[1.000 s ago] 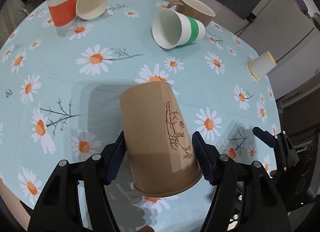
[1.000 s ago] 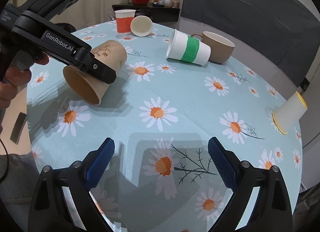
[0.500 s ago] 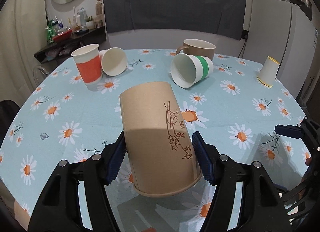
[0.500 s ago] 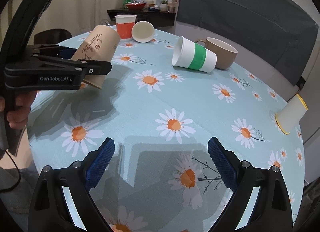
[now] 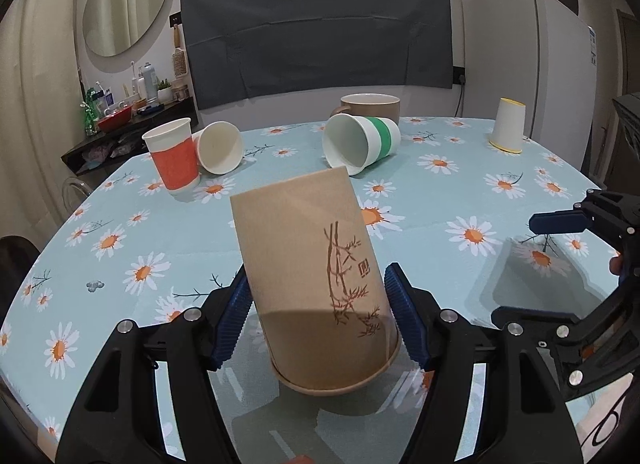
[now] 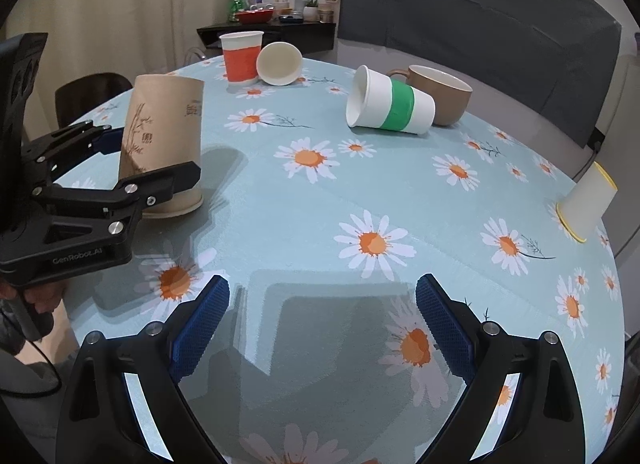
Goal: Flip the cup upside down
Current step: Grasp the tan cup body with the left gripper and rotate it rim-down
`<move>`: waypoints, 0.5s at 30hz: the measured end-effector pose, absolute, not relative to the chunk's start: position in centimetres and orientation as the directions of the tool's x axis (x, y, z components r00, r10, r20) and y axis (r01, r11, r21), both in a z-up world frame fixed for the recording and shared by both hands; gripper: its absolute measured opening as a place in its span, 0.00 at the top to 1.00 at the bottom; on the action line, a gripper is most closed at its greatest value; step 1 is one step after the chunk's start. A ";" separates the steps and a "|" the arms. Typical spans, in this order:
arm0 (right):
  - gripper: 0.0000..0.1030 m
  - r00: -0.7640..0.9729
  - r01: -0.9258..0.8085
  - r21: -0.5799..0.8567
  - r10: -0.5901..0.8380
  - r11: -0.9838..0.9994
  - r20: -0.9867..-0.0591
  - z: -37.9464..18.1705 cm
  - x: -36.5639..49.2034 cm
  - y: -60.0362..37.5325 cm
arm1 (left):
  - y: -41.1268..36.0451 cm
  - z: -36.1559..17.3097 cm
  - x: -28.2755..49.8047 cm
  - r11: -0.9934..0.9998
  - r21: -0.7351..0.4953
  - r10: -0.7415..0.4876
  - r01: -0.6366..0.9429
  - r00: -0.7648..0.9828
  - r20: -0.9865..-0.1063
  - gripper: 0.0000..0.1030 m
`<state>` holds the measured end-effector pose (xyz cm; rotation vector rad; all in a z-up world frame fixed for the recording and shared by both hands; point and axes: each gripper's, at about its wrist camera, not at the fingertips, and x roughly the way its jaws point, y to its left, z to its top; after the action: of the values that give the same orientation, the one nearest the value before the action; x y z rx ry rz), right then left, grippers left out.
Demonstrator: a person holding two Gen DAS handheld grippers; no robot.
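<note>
Cup (image 5: 316,288) mouth-down in your left gripper (image 5: 318,316), its rim at or just above the table (image 6: 400,200).
You grip it low on the wall so the closed base points up and the rim can seat flat; it leans slightly. Your left gripper reaches in level, while your right gripper (image 6: 322,324) hangs wide and empty, well apart.
</note>
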<state>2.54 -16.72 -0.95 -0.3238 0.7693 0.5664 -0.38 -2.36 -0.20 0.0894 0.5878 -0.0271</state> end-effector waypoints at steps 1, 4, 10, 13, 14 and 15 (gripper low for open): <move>0.12 0.582 -0.587 -0.071 0.359 0.807 -0.730 -0.9 2.5 -16.7 | -2.4 -0.3 -0.6 0.995 0.076 -0.008 0.061 0.830 -0.558 0.36; 0.12 0.586 -0.579 -0.073 0.352 0.812 -0.729 -0.9 2.4 -16.8 | -2.9 -1.0 -1.0 0.990 0.124 0.009 0.073 0.827 -0.562 0.36; 0.12 0.590 -0.569 -0.071 0.347 0.819 -0.729 -1.0 2.1 -16.8 | -2.6 -1.1 -0.7 0.989 0.113 -0.006 0.091 0.802 -0.598 0.40; 0.12 0.593 -0.565 -0.072 0.344 0.822 -0.728 -1.1 2.1 -16.9 | -2.7 -0.9 -0.1 0.987 0.128 0.005 0.092 0.793 -0.609 0.41; 0.12 0.594 -0.563 -0.073 0.342 0.823 -0.728 -1.1 2.2 -16.9 | -2.8 -0.7 0.2 0.986 0.143 0.016 0.090 0.793 -0.609 0.41; 0.12 0.595 -0.562 -0.073 0.341 0.824 -0.728 -1.1 2.3 -16.9 | -2.9 -0.5 0.5 0.984 0.156 0.028 0.084 0.797 -0.604 0.41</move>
<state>2.30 -16.91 -1.09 -0.3108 0.7711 0.5342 0.45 -2.91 -0.55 0.1789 0.6494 -0.0302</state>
